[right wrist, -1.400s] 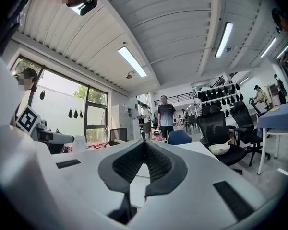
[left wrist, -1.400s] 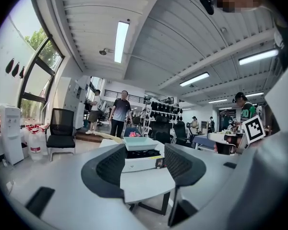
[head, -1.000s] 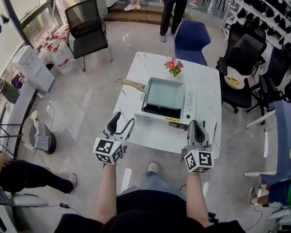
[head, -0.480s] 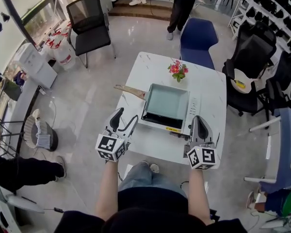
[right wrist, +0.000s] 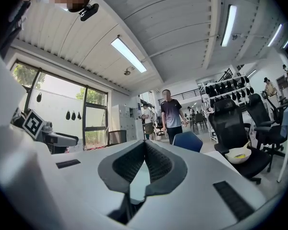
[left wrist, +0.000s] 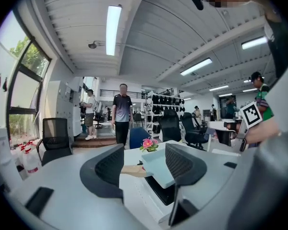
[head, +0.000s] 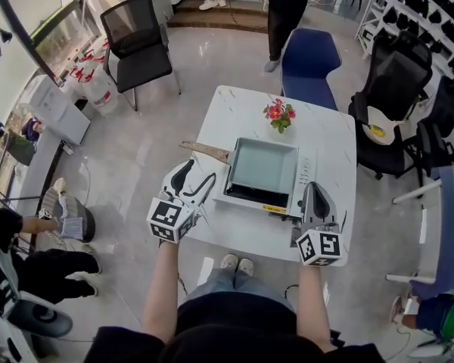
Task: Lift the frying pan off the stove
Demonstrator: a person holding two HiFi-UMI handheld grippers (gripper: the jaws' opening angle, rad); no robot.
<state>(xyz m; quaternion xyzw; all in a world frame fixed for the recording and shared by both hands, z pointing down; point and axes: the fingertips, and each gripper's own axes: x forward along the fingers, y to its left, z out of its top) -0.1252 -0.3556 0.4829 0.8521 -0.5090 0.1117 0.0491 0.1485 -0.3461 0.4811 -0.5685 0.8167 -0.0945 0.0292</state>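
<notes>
Left gripper view: left gripper (left wrist: 144, 159) jaws spread, empty; wooden handle (left wrist: 134, 170) shows in the gap, beyond the tips.
Right gripper view: right gripper (right wrist: 145, 143) jaws pressed together, holding nothing.
Head view: frying pan (head: 263, 165) sits on stove (head: 301, 176), ahead of both grippers, untouched.

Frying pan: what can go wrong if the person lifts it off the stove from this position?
1. The open left gripper points at the wooden handle, which sticks out to one side of the frying pan; gripped near its end, the pan may tilt or twist.
2. The flowers stand just beyond the pan; a forward swing could knock them over.
</notes>
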